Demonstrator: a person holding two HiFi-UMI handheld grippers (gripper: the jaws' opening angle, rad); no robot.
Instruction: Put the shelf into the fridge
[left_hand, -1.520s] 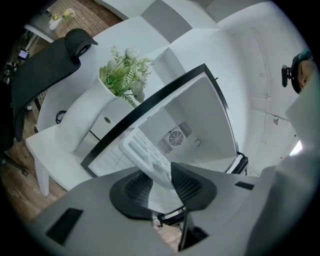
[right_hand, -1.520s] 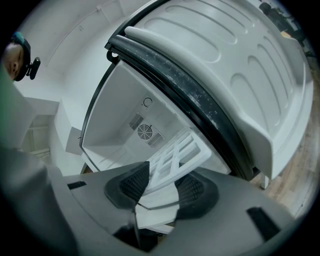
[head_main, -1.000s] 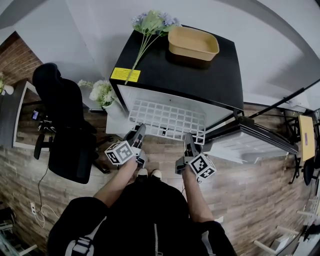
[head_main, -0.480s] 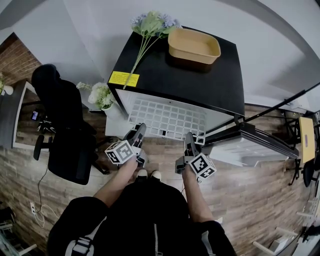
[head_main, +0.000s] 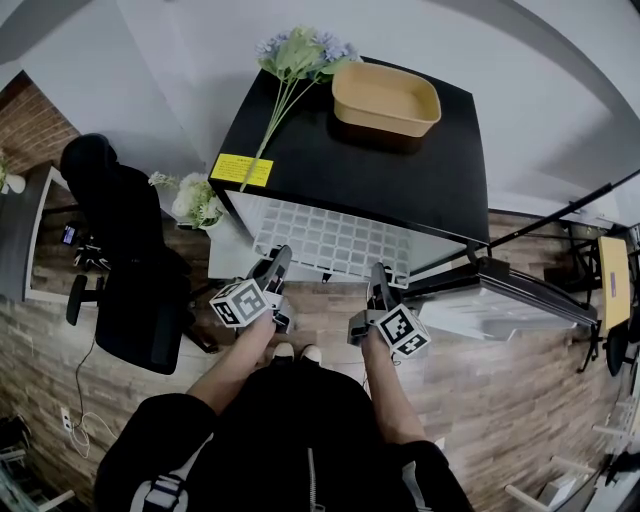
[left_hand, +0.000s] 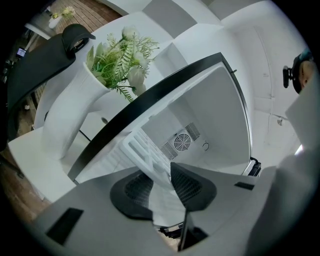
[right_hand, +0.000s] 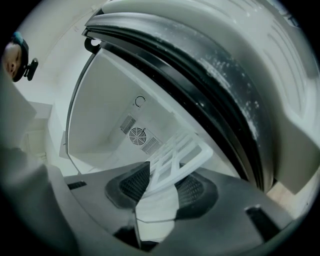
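Plastic, white and moulded as an open grid, the shelf (head_main: 330, 240) is lying level in the open front of the small black fridge (head_main: 350, 160). Its far part is sitting inside the white cavity and its near edge is jutting out over the wood-patterned floor (head_main: 500, 400). The fridge's door (head_main: 500, 290) is standing swung wide at the right.

The person is holding both grippers level at the shelf's near edge. The left gripper (head_main: 272, 272) is pinching the shelf (left_hand: 145, 150) near its left corner, with the grid's rim sitting between the two dark ribbed pads (left_hand: 192, 185). The right gripper (head_main: 378, 285) is pinching the shelf (right_hand: 175, 155) near its right corner in the same way, its pads (right_hand: 132, 182) pressing on either side of the rim. Both gripper views are looking past the shelf into the cavity, where a round fan grille (left_hand: 182, 142) is showing on the white back wall.

On the fridge's top, a shallow tan tray (head_main: 385, 95) is resting near the back, a bunch of long-stemmed pale blue flowers (head_main: 295, 55) is lying beside it, and a yellow label (head_main: 241, 170) is sitting at the front left corner. Left of the fridge, a white vase of white flowers (head_main: 195, 200) is standing just beside it, with a black office chair (head_main: 130, 260) farther left.
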